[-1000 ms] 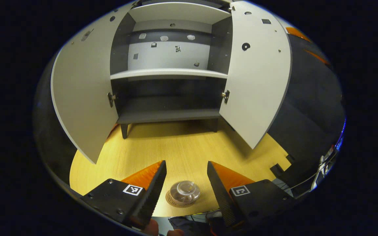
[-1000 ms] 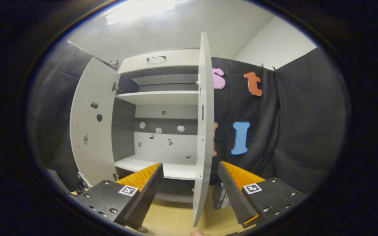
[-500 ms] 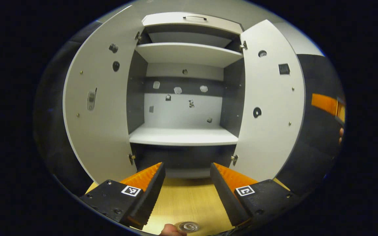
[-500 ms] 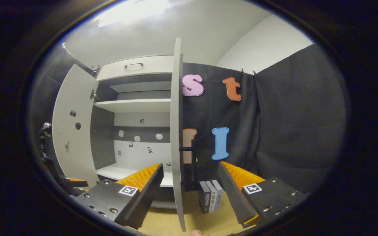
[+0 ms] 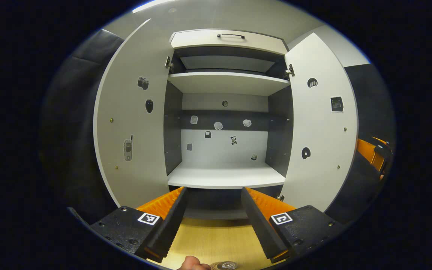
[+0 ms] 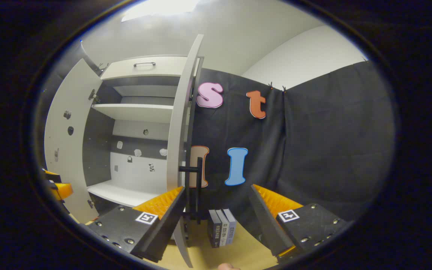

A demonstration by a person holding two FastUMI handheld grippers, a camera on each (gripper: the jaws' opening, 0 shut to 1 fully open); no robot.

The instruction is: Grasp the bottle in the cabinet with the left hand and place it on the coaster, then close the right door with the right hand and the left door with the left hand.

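The bottle [image 5: 226,265] shows as a clear cap at six o'clock in the left gripper view, low on the wooden table [image 5: 216,240]; a second ago it stood in full sight on its coaster, so the placing looks done. The left gripper [image 5: 213,221], jaws apart and empty, has since lifted to face the open cabinet [image 5: 225,176]. In the right gripper view the right gripper [image 6: 218,221], jaws likewise apart and holding nothing, has swung round the right door [image 6: 178,123] to its outer face, near the black handle [image 6: 198,180] at eleven o'clock. Closing that door seems next; the left door [image 5: 133,123] stands wide at nine o'clock.
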